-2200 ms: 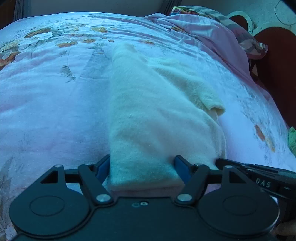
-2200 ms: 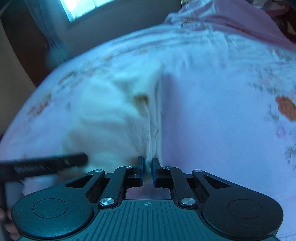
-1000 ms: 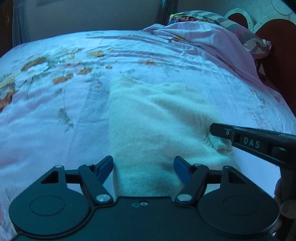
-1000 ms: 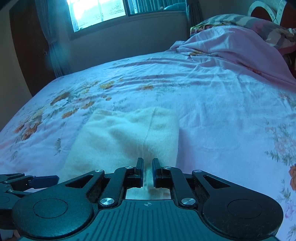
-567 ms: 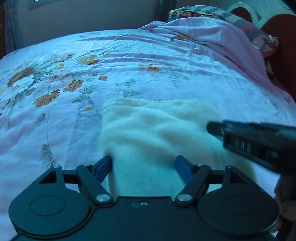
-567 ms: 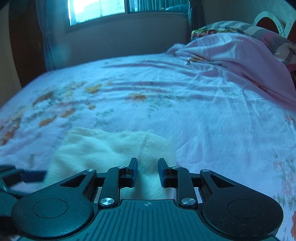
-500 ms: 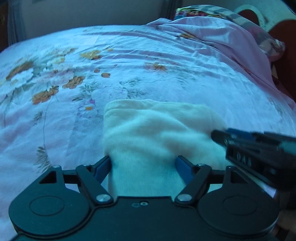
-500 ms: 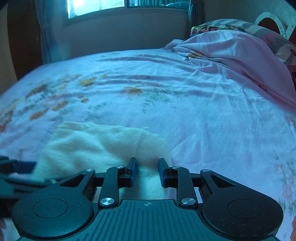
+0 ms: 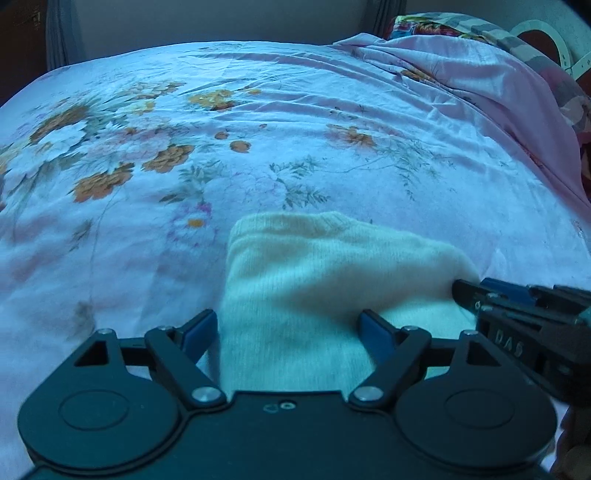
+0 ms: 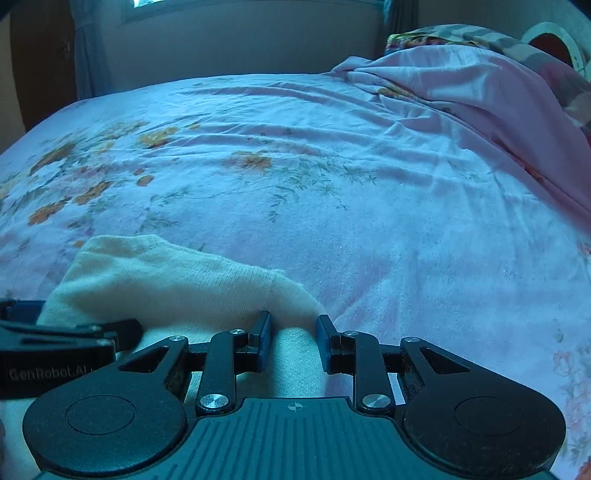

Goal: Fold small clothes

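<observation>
One folded cream garment (image 9: 332, 280) on the floral bed sheet (image 9: 184, 147). Left gripper (image 9: 288, 332) spread wide over its near edge; right gripper (image 10: 291, 339) parted at its right corner, pinching nothing. Rumpled pink blanket (image 10: 461, 92) beyond, far right. Garment's near edge hidden.

My bed (image 9: 258, 122) has a pink sheet (image 10: 369, 240) with orange flowers and green leaves on it, and the sheet is a bit wrinkly. A soft, cream piece of clothing (image 9: 314, 280) lies folded right on the sheet, close to me, with its far edge rounded where it bends over. At the far right end of my bed, a bunched-up pink blanket (image 10: 461, 96) lies on top, with a stripy, colorful pillow (image 9: 454, 26) poking out behind it.
</observation>
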### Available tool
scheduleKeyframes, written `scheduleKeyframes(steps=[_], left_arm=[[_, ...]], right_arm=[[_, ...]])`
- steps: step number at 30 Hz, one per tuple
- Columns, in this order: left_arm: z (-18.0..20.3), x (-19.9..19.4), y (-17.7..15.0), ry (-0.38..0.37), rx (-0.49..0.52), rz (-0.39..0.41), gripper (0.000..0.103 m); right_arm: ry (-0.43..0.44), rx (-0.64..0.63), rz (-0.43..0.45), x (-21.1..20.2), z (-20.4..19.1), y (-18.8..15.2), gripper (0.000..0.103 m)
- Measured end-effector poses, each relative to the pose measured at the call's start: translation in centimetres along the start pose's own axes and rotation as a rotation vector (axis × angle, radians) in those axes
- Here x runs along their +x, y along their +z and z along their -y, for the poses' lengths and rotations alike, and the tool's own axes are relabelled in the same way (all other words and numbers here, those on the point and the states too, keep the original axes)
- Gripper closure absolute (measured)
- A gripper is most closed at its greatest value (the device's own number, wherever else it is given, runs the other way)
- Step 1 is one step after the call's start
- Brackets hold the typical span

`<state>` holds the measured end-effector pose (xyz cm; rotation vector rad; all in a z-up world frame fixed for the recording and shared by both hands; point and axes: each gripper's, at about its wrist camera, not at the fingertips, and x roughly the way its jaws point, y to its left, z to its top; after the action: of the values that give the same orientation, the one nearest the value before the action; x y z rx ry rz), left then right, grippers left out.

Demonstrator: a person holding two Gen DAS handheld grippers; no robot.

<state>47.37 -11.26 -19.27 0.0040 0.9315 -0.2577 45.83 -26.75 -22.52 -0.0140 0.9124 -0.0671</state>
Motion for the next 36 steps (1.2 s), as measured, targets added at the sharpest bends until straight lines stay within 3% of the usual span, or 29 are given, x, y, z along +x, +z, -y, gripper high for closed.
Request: scheduleKeyframes(steps=[5,10,14,17,21,24,27,31,36], left_arm=[[-0.3,-4.5,-4.3,-0.008,0.038,0.06,0.021],[-0.6,-8.0,-8.3,-0.033,0.058,0.094,0.021],[-0.5,-9.1,-10.6,-0.059,0.07,0.068,0.02],[-0.1,-9.9,-12.0,-0.057,0.087,0.061,0.021],[-1.2,-11.6,-12.8,-0.072,0.026,0.062,0.022],[-1.5,-11.4,-13.7,-0.05,0.057,0.05,0.022],[-1.5,-10.6,-14.0,-0.048,0.042,0.032,0.02],[-1.2,-10.4,-14.4,-0.036,0.07,0.033,0.019],[-1.5,-10.3,-14.7,-0.049,0.068,0.032,0.018]], right_arm=[[0.076,0.007,0.125,-7.0,-0.8,-2.7,0.078],[0.12,-0.089,0.159,-12.1,-3.5,-8.4,0.078],[0.01,-0.216,0.106,-11.1,-4.8,-12.9,0.078],[0.003,-0.135,0.083,-10.8,-4.0,-13.0,0.074],[-0.043,-0.159,0.065,-11.3,-4.9,-12.7,0.074],[0.006,-0.126,0.151,-14.3,-5.4,-13.3,0.074],[-0.025,-0.201,0.101,-13.2,-6.7,-15.6,0.074],[-0.022,-0.098,0.11,-12.7,-6.0,-16.2,0.072],[-0.021,-0.074,0.104,-13.1,-5.9,-16.5,0.071]])
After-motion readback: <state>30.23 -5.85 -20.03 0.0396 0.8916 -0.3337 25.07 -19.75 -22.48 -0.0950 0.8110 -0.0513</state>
